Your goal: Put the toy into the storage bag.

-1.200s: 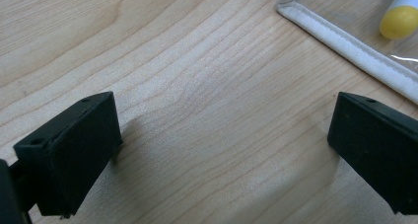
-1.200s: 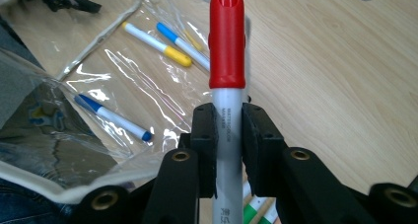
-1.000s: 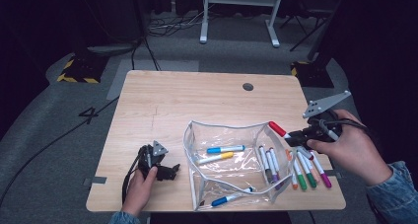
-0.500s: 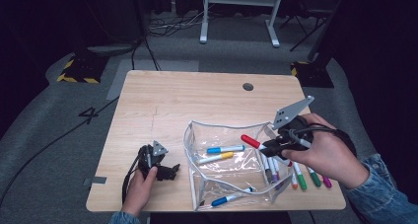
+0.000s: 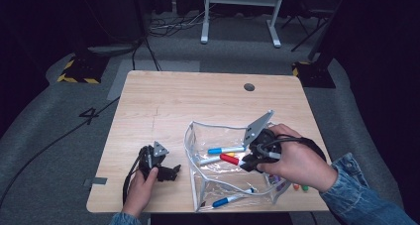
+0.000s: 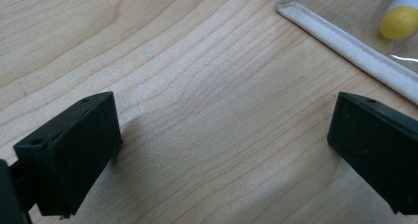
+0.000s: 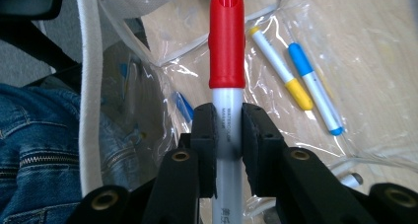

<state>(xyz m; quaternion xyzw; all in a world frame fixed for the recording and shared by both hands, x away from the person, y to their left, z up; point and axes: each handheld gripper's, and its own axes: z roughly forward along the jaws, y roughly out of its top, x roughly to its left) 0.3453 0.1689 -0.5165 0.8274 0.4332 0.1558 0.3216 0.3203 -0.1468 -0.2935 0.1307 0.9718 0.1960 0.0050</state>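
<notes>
A clear plastic pouch (image 5: 220, 185) with a white zip edge lies open on the wooden table (image 5: 188, 101). My right gripper (image 5: 246, 161) hangs over its mouth, shut on a red-capped marker (image 7: 226, 56) whose cap (image 5: 229, 159) points left into the pouch. Inside lie a blue marker (image 5: 225, 149), a yellow one (image 7: 286, 81) and another blue one (image 5: 228, 200) near the front. My left gripper (image 5: 171, 173) rests on the table left of the pouch, open, with bare wood between its jaws. Its own view catches the pouch's zip edge (image 6: 345, 46) and a yellow cap (image 6: 400, 21).
A few markers (image 5: 297, 187) peek out from under the right hand near the table's front right corner. A round cable hole (image 5: 249, 87) sits at the table's back right. Beyond the table are cables and a white desk frame (image 5: 240, 12) on grey floor.
My right gripper has carried the red-capped marker leftward and slightly down, from beside the row of markers to over the pouch's mouth. The left gripper has stayed put.
</notes>
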